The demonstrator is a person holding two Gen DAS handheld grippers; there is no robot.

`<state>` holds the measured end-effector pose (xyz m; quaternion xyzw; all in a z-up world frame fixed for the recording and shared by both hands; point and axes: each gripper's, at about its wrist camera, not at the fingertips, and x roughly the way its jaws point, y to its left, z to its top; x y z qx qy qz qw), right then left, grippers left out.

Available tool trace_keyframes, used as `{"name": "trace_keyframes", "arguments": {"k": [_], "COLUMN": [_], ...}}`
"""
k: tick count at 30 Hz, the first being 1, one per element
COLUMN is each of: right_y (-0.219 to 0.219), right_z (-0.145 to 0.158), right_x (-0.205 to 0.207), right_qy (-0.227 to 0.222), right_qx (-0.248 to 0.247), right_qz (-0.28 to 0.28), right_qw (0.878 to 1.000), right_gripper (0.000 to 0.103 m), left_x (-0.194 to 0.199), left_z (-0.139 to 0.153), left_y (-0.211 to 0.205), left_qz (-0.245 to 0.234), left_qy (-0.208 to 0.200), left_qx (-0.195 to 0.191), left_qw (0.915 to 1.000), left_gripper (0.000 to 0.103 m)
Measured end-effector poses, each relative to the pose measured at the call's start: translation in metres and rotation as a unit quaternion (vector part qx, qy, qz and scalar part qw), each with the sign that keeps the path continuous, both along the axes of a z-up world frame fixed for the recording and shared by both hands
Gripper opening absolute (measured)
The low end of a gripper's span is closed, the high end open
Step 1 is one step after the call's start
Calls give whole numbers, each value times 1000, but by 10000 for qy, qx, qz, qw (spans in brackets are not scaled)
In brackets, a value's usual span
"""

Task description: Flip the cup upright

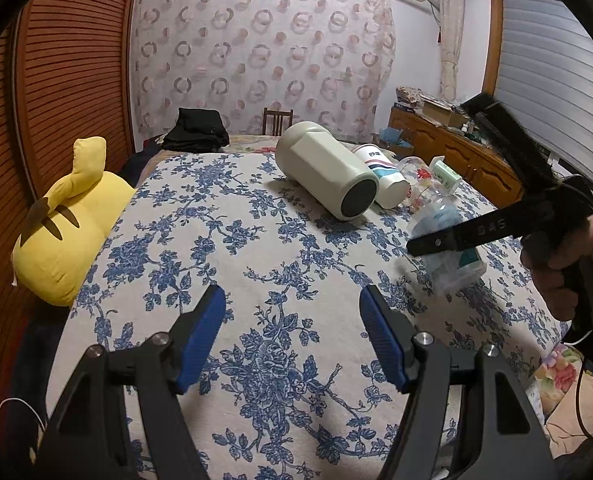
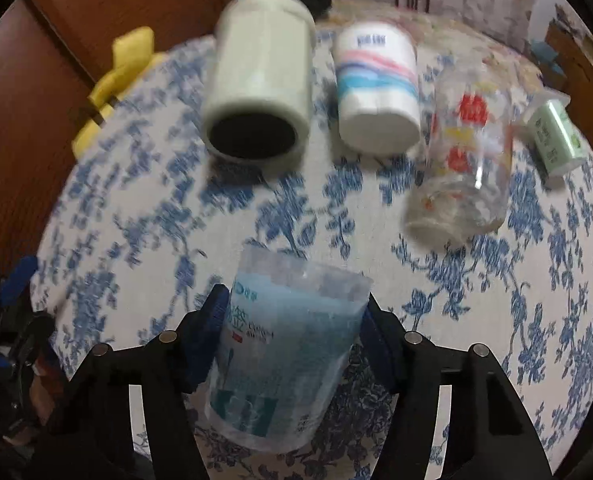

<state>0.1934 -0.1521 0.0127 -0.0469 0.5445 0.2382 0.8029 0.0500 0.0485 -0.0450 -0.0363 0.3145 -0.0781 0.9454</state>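
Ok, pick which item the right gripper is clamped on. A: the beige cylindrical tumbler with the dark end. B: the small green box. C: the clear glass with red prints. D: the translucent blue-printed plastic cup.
D: in the right wrist view, the right gripper has its blue pads against both sides of the translucent blue-printed plastic cup.

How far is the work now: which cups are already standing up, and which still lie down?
None stands upright yet. In hand: the right hand-held gripper is shut on the blue plastic cup, which is tilted. Left: the beige cup, white striped cup and clear printed glass lie on their sides on the floral bedsheet. The left hand-held gripper is open.
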Motion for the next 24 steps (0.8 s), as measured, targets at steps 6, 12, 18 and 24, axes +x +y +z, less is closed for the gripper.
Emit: {"name": "trace_keyframes", "arguments": {"k": [6, 12, 18, 24], "right_y": [-11, -14, -19, -11], "right_z": [22, 20, 20, 20], "right_x": [-16, -15, -13, -18], "right_qy": [-1239, -1658, -1802, -1919], "right_qx": [7, 88, 348, 172], "right_qz": [119, 152, 93, 241], "right_qw": [9922, 9860, 9830, 9810], "right_gripper": [64, 65, 64, 57], "left_x": [1, 4, 5, 5], "left_z": [2, 5, 5, 5], "left_y": [-2, -3, -5, -5], "left_qz": [11, 30, 31, 32], "left_qy": [-34, -66, -77, -80], "left_qx": [38, 70, 127, 124], "left_qw": [10000, 9999, 9999, 9999], "left_gripper": [69, 69, 69, 69]}}
